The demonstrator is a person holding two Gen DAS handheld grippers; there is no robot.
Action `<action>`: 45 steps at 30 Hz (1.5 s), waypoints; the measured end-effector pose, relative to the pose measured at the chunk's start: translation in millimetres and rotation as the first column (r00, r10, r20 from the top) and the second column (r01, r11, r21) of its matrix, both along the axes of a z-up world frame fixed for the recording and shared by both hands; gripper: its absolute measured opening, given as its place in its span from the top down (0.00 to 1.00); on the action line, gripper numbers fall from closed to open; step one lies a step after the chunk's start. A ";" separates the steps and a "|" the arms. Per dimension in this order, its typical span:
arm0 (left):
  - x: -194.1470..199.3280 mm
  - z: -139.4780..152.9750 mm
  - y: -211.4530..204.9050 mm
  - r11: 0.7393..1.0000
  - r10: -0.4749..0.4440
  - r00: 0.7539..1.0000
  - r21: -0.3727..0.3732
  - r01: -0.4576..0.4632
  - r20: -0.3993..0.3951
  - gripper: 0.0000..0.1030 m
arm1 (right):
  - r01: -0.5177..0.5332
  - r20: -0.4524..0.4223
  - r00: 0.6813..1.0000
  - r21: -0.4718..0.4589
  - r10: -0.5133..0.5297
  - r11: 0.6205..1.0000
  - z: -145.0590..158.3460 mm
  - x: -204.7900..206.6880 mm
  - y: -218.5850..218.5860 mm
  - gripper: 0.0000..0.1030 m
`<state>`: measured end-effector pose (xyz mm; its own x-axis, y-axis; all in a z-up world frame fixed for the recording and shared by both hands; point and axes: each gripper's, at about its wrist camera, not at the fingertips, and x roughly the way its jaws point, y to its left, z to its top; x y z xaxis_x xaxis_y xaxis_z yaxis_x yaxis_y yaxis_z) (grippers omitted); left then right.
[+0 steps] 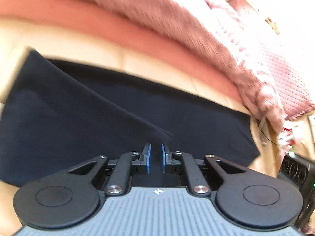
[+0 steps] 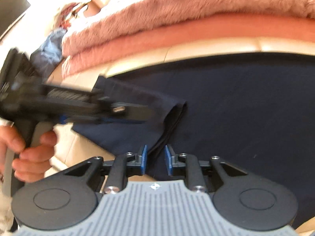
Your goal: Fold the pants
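Dark navy pants lie spread on a cream surface, with a diagonal fold edge running across them. My left gripper hovers just above the cloth, its blue pads a small gap apart and nothing between them. In the right wrist view the pants fill the middle, with a folded-over edge near the centre. My right gripper is open, its pads on either side of that edge without pinching it. The left gripper's body shows blurred at left, held by a hand.
A fluffy pink blanket on a folded salmon layer lies along the far side of the cream surface. A pink ribbed cushion sits at the right. Blue cloth and clutter lie at far left.
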<state>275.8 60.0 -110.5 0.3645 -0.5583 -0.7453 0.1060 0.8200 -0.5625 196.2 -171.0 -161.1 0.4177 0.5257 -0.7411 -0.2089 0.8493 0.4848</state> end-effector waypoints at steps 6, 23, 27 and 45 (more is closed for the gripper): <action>-12.5 5.6 42.2 0.991 0.090 0.995 0.093 -0.094 0.051 0.90 | 0.064 0.020 0.998 0.011 -0.065 0.998 -4.1 34.0 0.6 0.84; -31.0 -8.9 32.3 0.988 0.037 0.996 0.149 -0.049 0.079 0.90 | 0.163 -0.051 0.986 0.040 -0.161 0.986 -15.5 47.3 -12.8 0.81; -28.8 -11.1 47.4 0.975 0.061 0.996 0.208 -0.075 0.070 0.90 | 0.202 -0.081 0.977 0.075 -0.196 0.977 -16.2 37.1 -20.8 0.81; -33.7 -18.9 69.3 0.982 0.071 0.997 0.171 -0.076 0.038 0.90 | 0.282 -0.250 0.942 0.222 -0.225 0.933 -40.1 29.3 -13.8 0.74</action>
<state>242.1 129.2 -129.4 0.4246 -0.3935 -0.8154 0.0570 0.9105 -0.4097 225.5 -184.8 -201.2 0.4056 0.6042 -0.6859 0.1314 0.7040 0.6979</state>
